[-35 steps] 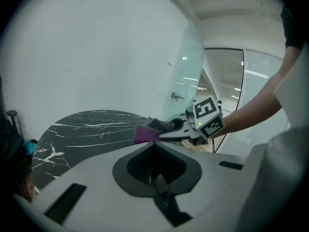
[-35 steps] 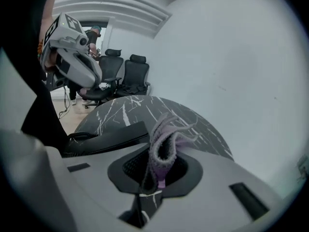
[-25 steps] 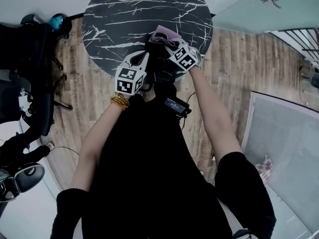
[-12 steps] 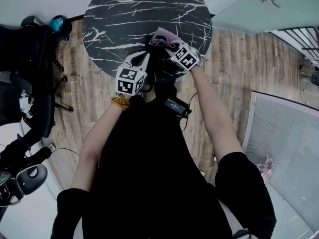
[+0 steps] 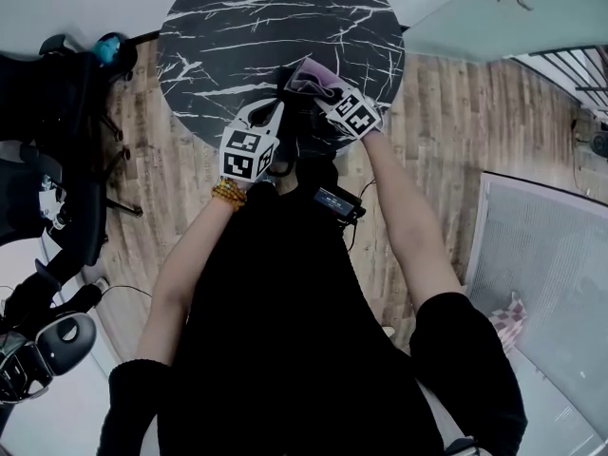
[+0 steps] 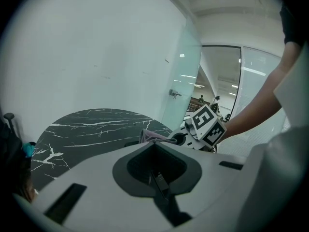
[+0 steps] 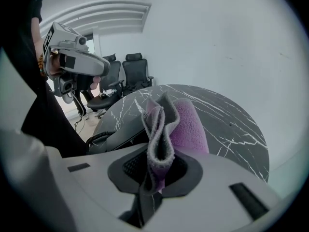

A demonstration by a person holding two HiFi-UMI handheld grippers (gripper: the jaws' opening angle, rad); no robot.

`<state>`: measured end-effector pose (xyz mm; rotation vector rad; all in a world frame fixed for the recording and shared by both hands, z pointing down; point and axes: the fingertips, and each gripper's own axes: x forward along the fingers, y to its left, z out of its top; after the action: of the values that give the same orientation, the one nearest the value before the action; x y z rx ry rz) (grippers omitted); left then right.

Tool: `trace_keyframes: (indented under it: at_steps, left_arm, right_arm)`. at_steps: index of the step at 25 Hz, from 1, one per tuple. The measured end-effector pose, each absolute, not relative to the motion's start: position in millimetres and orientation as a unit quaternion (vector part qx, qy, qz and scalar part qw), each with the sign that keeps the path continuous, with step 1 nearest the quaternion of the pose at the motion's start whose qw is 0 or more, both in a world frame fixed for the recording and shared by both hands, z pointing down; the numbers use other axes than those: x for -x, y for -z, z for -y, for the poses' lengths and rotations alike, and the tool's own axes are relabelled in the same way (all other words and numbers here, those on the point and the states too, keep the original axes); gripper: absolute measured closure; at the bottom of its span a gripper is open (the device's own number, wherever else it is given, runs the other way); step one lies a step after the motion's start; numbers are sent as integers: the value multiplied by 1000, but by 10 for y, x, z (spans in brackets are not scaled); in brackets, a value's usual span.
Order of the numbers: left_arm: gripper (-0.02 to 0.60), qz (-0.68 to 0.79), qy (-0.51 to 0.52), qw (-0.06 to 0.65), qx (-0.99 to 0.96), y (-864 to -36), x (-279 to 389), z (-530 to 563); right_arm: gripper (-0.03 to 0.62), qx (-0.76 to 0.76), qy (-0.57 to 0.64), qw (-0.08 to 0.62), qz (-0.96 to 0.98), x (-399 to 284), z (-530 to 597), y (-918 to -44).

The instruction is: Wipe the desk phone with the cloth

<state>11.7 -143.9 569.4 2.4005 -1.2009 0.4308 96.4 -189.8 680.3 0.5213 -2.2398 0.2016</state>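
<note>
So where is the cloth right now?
The cloth is pinched in the right gripper, over the near edge of the marble table, right of the left gripper in the head view.

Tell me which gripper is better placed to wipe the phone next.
Right. The right claw is shut on the purple cloth, close to the desk phone. The left claw is shut on nothing, so it would first need the cloth.

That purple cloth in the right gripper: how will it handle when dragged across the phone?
Probably floppy: the cloth folds and bunches where the right gripper pinches it. Likely light, since that one pinch at its edge seems to carry the whole bundle. Its fuzzy pile suggests it should grip rather than slip.
</note>
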Motion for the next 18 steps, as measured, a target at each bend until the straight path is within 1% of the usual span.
trace_keyframes:
  at_steps: [5, 18]
  left_arm:
    - [568, 425, -155, 207, -867, -5682, -147, 1434]
    - [568, 431, -152, 209, -865, -5682, -57, 1458]
  right_arm:
    - [540, -207, -82, 414, 882, -963, 1844, -6839]
    - [540, -219, -108, 412, 878, -950, 1673, -6936]
